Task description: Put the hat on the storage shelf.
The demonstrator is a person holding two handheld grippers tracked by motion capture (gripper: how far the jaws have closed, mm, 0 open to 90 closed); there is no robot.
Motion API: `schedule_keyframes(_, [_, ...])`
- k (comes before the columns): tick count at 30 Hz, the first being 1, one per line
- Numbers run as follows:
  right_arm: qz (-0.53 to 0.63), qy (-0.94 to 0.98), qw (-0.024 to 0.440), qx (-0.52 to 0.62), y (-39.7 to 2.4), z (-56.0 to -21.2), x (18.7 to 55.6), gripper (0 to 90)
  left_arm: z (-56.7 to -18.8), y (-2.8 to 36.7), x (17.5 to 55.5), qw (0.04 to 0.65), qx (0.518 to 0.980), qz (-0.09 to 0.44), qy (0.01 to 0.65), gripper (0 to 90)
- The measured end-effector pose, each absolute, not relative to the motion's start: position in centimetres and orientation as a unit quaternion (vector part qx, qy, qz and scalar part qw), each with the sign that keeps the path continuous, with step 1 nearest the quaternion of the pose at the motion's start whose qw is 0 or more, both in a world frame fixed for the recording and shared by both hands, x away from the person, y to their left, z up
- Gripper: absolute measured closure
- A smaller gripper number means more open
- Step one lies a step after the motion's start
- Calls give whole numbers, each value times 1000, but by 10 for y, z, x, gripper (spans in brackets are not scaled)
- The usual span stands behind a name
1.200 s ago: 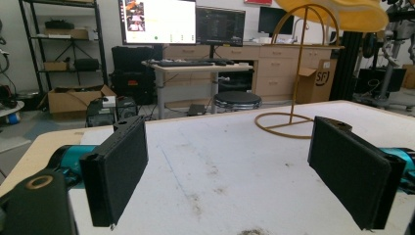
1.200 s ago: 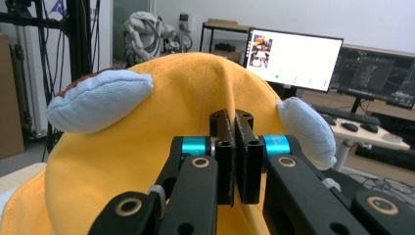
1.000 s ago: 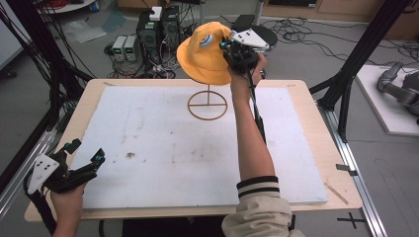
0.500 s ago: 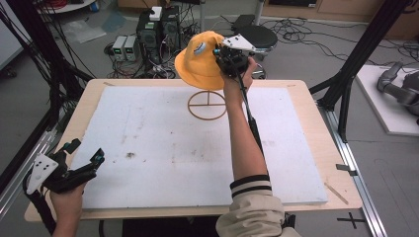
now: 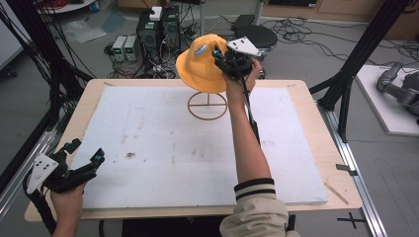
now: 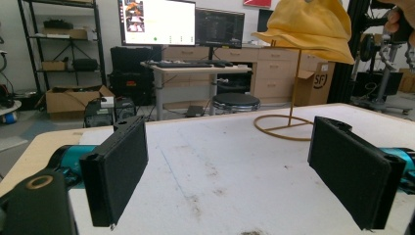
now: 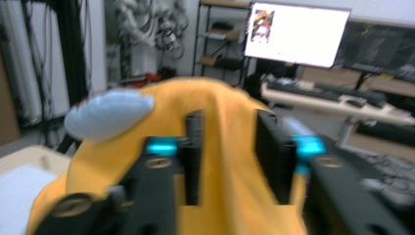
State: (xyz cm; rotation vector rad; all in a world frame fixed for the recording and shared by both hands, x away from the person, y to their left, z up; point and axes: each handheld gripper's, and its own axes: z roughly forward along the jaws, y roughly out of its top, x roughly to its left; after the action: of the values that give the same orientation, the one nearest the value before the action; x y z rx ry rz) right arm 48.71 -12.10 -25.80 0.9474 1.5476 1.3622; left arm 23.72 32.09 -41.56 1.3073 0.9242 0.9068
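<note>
The yellow hat (image 5: 202,64) sits atop a thin wire stand (image 5: 207,105) at the bench's (image 5: 296,148) far edge. The right tongs (image 5: 221,55) pinch a fold of its crown — 2 jaws narrow, cloth between them. The left tongs (image 5: 85,157) hover at the near-left corner, jaws wide, holding nothing.
</note>
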Motion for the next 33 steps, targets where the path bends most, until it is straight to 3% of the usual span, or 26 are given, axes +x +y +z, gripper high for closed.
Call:
schedule_keyframes(2, [553, 603, 423, 389, -125, -255, 485, 415, -416, 321, 238, 608, 564, 392, 398, 153])
schedule_keyframes(3, [553, 603, 423, 389, -125, -255, 485, 415, -416, 321, 238, 608, 565, 391, 397, 153])
schedule_keyframes(4, [556, 588, 428, 402, -130, -252, 483, 307, -416, 320, 238, 609, 565, 390, 397, 153])
schedule_keyframes(7, [563, 583, 426, 402, -135, -247, 478, 279, -416, 320, 239, 610, 567, 387, 397, 153])
schedule_keyframes(8, [568, 583, 425, 395, -140, -242, 472, 226, -416, 320, 240, 610, 566, 386, 398, 153])
schedule_keyframes(21, [598, 585, 417, 355, -185, -207, 406, 160, -413, 324, 242, 621, 554, 383, 401, 150])
schedule_keyframes(33, [620, 584, 420, 314, -249, -205, 332, 131, -410, 325, 247, 624, 553, 379, 401, 135])
